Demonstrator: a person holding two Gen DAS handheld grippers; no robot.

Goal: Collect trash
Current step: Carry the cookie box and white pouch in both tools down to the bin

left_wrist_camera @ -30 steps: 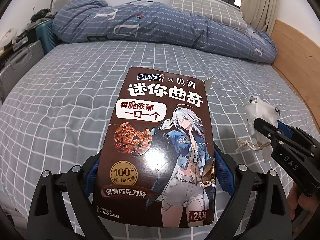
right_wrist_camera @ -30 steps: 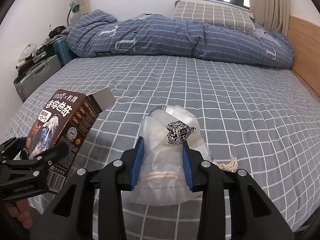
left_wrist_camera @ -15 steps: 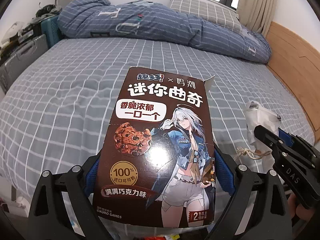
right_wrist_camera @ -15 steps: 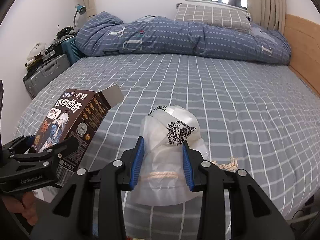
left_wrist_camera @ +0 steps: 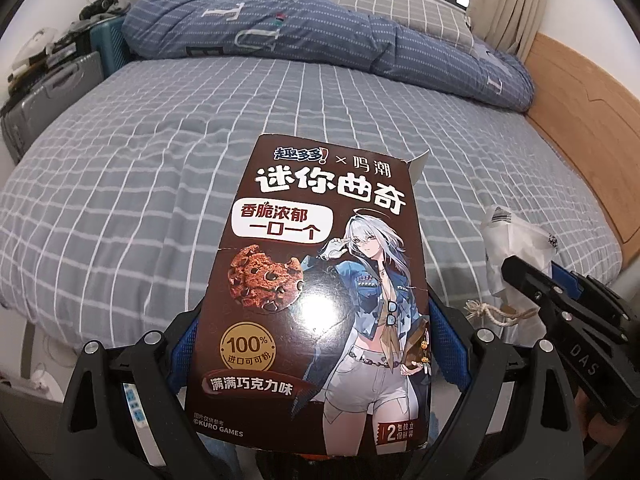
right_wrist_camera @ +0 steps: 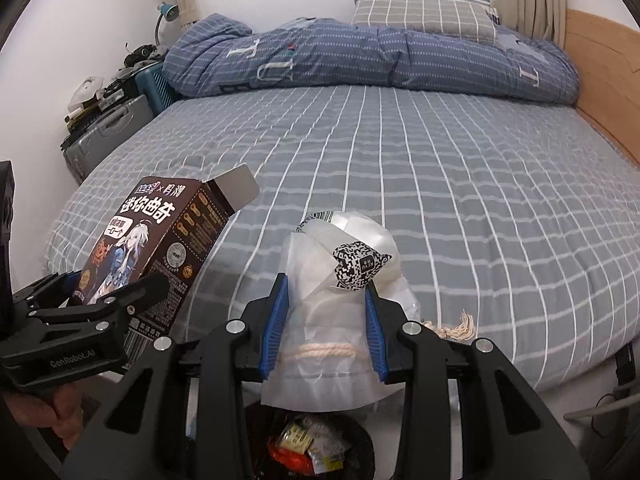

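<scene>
My left gripper (left_wrist_camera: 312, 344) is shut on a brown cookie box (left_wrist_camera: 320, 288) with an open top flap; the box also shows in the right wrist view (right_wrist_camera: 152, 248), held by the left gripper (right_wrist_camera: 100, 300). My right gripper (right_wrist_camera: 326, 320) is shut on a translucent white bag (right_wrist_camera: 340, 320) with a rope handle and a QR label; the bag shows at the right of the left wrist view (left_wrist_camera: 516, 256). Both are held off the foot of the bed, above a dark trash bin (right_wrist_camera: 316, 444) holding wrappers.
A bed with a grey checked sheet (right_wrist_camera: 440, 184) fills the view, with a rolled blue duvet (right_wrist_camera: 360, 60) and a pillow (right_wrist_camera: 424, 16) at its head. Suitcases and clutter (right_wrist_camera: 108, 120) stand at the left; a wooden bed frame (right_wrist_camera: 600, 80) runs along the right.
Both grippers have pulled back from over the bed past its foot edge, each still holding its item. The trash bin has come into view below the right gripper.
</scene>
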